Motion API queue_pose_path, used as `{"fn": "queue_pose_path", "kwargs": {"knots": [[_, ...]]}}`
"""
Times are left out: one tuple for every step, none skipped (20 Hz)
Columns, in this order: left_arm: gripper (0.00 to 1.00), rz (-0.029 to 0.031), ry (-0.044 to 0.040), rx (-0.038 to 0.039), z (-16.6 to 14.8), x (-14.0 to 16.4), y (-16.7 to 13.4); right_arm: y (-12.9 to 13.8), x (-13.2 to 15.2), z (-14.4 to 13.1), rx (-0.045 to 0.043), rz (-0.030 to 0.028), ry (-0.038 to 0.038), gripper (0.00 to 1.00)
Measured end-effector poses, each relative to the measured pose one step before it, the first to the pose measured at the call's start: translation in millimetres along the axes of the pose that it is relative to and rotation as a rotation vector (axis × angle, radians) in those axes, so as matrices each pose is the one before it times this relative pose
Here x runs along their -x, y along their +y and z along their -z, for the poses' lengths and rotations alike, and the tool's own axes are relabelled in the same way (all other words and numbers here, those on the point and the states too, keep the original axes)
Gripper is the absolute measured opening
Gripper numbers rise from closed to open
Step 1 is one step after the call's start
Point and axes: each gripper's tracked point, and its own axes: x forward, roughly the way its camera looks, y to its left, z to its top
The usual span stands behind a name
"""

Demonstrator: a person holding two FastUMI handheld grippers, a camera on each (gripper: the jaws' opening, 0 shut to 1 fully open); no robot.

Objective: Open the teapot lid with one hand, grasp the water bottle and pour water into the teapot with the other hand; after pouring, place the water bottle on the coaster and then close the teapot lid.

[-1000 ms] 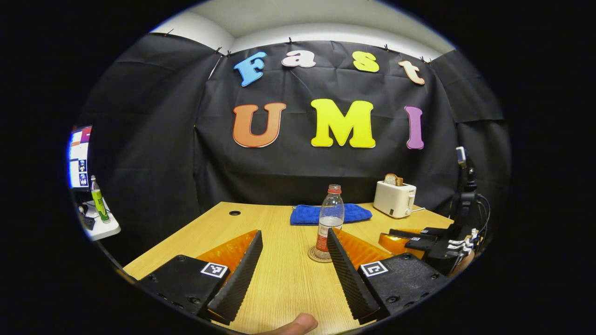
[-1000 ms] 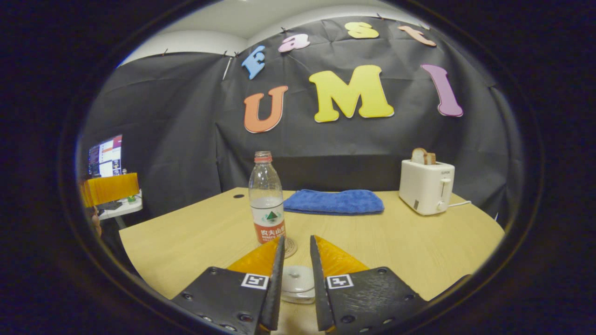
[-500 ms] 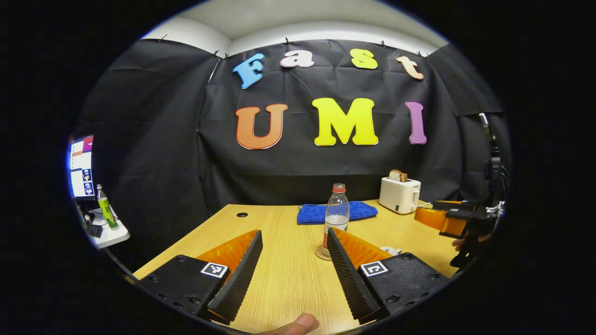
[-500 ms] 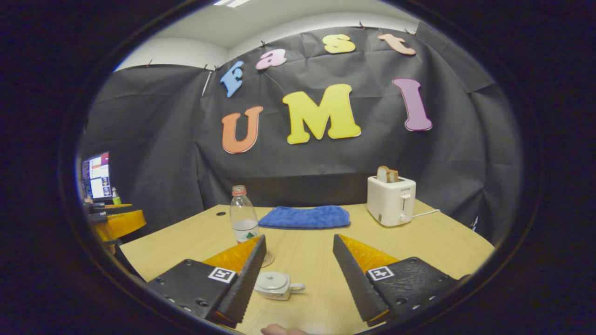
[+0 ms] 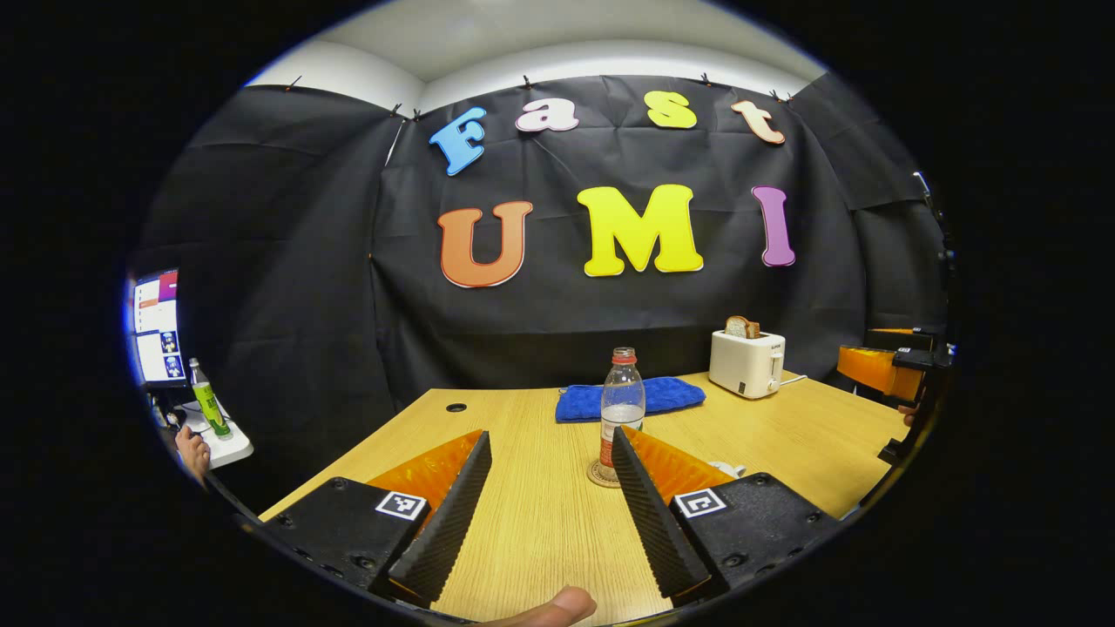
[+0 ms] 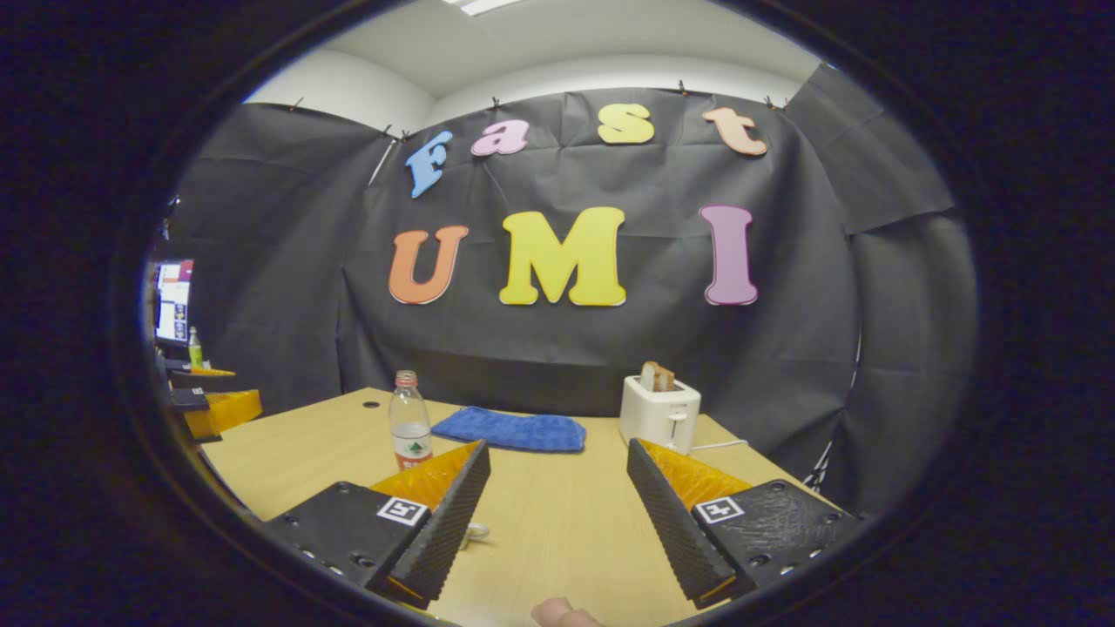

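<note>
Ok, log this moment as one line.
left tongs: open, empty | right tongs: open, empty | bottle: upright on coaster | teapot: mostly hidden

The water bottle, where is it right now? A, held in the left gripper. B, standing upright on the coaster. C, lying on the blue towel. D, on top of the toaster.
B. The water bottle stands upright on the round coaster on the table, in front of the blue towel, and the open left gripper holds nothing.
</note>
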Motion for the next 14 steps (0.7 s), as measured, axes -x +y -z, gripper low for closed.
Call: {"fn": "queue_pose_path", "kwargs": {"knots": [[0.88,-0.00627,-0.00383,-0.00208,-0.78,1.48,0.37,-6.66,3.13,2.09,0.00241,0.01523,0.00324,0.94],[0.88,-0.00794,-0.0033,-0.00218,-0.36,-0.09,-0.74,-2.35,2.48,2.38,-0.00326,-0.00068,0.00379,0.95],[0.88,-0.00751,-0.00478,0.00162,-1.1,-0.71,0.08,-0.43,1.28,0.86,-0.00983,-0.00464,0.00004,0.96],[0.88,-0.00994,-0.00141,0.00193,1.45,-1.44,0.2,-1.76,-0.04,2.33,-0.01118,-0.00346,0.00472,0.94],[0.88,-0.00685,-0.00216,0.0012,0.17,-0.69,0.71,-2.05,-0.3,4.52,-0.00698,-0.0063,0.00584,0.94],[0.88,-0.00404,-0.00219,0.00397,0.36,-1.04,-0.38,-2.41,-0.64,3.41,-0.00478,-0.00368,0.00692,0.94],[0.88,-0.00019,0.00195,0.00508,1.22,-1.81,-1.07,-2.39,-1.47,3.39,-0.00182,-0.00039,0.01168,0.94],[0.88,0.00185,0.00759,0.00431,2.94,-1.73,-0.78,-1.72,-0.78,1.3,-0.00137,-0.00037,0.00506,0.94],[0.88,0.0011,0.00444,0.00266,2.52,-1.1,-0.11,-1.61,-0.51,-1.38,-0.00815,0.00252,-0.0008,0.94],[0.88,-0.00304,0.00308,0.0021,0.67,-0.55,0.34,-0.44,-0.67,0.59,-0.00684,-0.00047,0.00551,0.94],[0.88,-0.00365,0.00245,0.00317,0.84,-1.22,0.2,1.68,-0.3,1.69,-0.00342,-0.00563,0.00418,0.94],[0.88,0.00014,0.00312,0.00138,1.14,-0.56,-0.56,2.29,1.05,-0.58,-0.00105,-0.00653,-0.0002,0.94],[0.88,0.00123,0.00103,0.00098,0.17,-0.05,-0.75,2.43,0.47,-0.31,0.00376,-0.0055,-0.00029,0.94],[0.88,0.00001,-0.00392,0.00094,-1.34,0.66,0.13,1.77,0.63,-0.43,0.00711,-0.00356,-0.00131,0.94]]}}
